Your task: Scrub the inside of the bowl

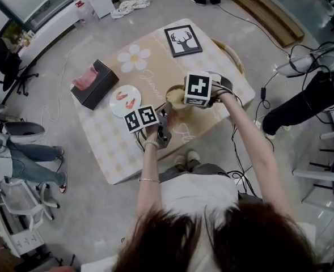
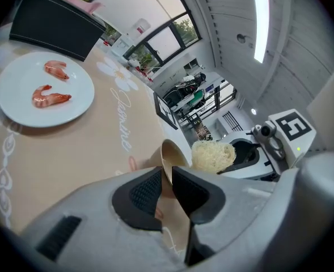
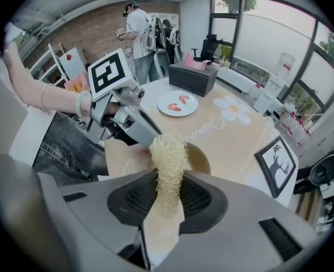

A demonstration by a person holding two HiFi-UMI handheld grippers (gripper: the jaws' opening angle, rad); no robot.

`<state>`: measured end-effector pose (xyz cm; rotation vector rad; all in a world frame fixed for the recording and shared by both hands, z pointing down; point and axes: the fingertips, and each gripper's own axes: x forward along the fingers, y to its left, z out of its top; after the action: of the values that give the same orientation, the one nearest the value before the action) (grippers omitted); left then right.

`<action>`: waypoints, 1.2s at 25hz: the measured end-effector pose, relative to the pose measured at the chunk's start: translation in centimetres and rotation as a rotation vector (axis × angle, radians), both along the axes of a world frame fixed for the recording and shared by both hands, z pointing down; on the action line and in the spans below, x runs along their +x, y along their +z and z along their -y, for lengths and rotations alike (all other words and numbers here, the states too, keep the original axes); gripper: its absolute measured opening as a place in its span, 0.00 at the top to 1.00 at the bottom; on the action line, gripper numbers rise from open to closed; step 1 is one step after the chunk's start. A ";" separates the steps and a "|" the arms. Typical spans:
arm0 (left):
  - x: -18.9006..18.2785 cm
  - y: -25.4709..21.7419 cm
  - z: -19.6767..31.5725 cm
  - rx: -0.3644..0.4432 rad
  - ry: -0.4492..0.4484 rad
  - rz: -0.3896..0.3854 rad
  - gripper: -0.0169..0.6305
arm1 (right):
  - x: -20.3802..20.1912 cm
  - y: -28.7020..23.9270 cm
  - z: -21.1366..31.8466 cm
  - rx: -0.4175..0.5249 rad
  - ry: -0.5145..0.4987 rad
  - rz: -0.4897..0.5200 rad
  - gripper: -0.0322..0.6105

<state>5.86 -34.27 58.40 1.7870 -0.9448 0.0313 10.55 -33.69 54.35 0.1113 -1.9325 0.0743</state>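
Observation:
A tan bowl (image 1: pixel 173 95) stands on the beige tablecloth (image 1: pixel 115 146). My left gripper (image 2: pixel 166 180) is shut on the bowl's near rim (image 2: pixel 168 154), one pad inside and one outside the wall. My right gripper (image 3: pixel 168 192) is shut on a pale fibrous scrubber (image 3: pixel 168 157), whose tip hangs over the bowl's opening (image 3: pixel 199 158). The left gripper view shows the scrubber (image 2: pixel 212 155) at the far rim with the right gripper (image 2: pixel 269 152) behind it. In the head view the left gripper (image 1: pixel 164 117) is on the near side of the bowl and the right gripper (image 1: pixel 184 99) is over it.
A white plate (image 1: pixel 125 101) with two shrimps lies left of the bowl, with a black tissue box (image 1: pixel 94 85) beyond it. A framed deer picture (image 1: pixel 183 39) lies at the table's far end. People stand or sit around the table, and cables run across the floor at right.

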 end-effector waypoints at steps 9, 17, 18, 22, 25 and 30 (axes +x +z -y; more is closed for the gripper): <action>-1.0 -1.6 0.1 0.131 -0.037 0.010 0.87 | -0.5 -0.6 -0.1 -0.039 0.174 0.274 0.80; -1.7 -3.0 -0.6 0.252 -0.064 0.059 0.87 | -1.0 -2.5 -0.1 -0.015 0.311 0.574 0.80; -1.8 -3.3 -1.0 0.282 -0.062 0.064 0.88 | -1.2 -2.8 -0.2 -0.004 0.322 0.613 0.80; -1.5 -5.1 -1.8 0.411 -0.038 0.129 0.90 | -1.5 -4.4 -0.6 0.016 0.375 0.778 0.80; -1.2 -6.9 -2.0 0.490 -0.024 0.188 0.93 | -1.3 -5.4 -0.9 0.043 0.399 0.842 0.80; -1.0 -9.7 -2.3 0.599 -0.011 0.234 0.95 | -0.7 -7.9 -0.9 0.071 0.457 0.996 0.80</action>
<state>4.84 -31.99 48.72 2.3655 -1.2175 -0.0576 9.81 -32.76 46.42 0.6647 -2.8628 0.4310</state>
